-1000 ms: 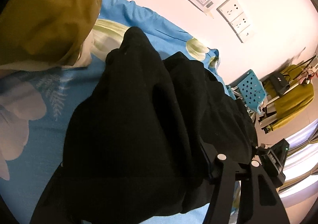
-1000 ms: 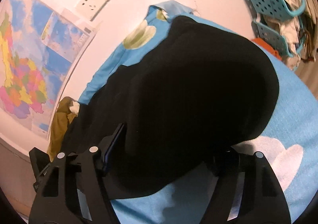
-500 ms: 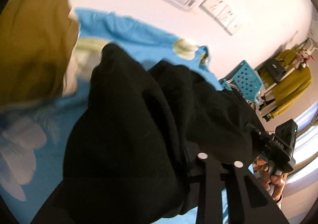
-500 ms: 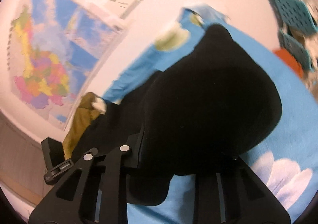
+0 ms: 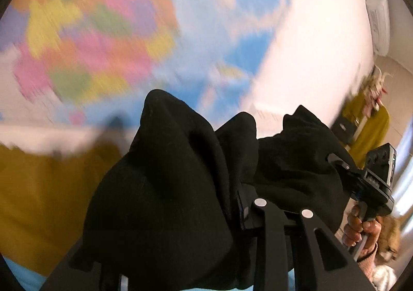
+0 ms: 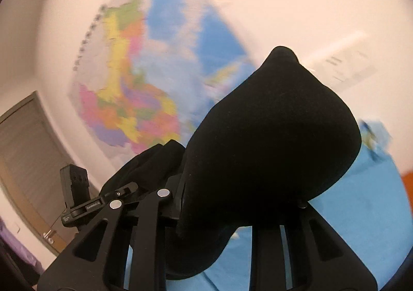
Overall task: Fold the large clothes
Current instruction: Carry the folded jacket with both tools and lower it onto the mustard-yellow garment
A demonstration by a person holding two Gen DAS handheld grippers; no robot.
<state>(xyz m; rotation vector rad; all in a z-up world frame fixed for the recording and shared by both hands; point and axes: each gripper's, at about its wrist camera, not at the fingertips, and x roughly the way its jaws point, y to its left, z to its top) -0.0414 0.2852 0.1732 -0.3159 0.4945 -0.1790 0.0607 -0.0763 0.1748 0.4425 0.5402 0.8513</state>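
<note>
A large black garment [image 5: 180,187] hangs bunched between both grippers, lifted off the blue bed sheet [image 6: 361,200]. My left gripper [image 5: 240,211] is shut on a fold of the black garment; cloth drapes over its left finger. My right gripper [image 6: 232,203] is shut on another part of the same garment [image 6: 271,136], which bulges over its jaws. In the left wrist view the right gripper's body [image 5: 374,182] and the hand holding it show at the right. In the right wrist view the left gripper's body [image 6: 77,195] shows at the left.
A mustard-brown garment [image 5: 38,200] lies at the left on the bed. A blurred coloured wall map [image 6: 134,84] fills the background. A grey door [image 6: 25,162] stands left. A yellow garment hangs on a rack [image 5: 369,126] at the right.
Both grippers have swung upward with the black garment, lifting it off the bed. The views now tilt toward the wall map, with motion blur.
</note>
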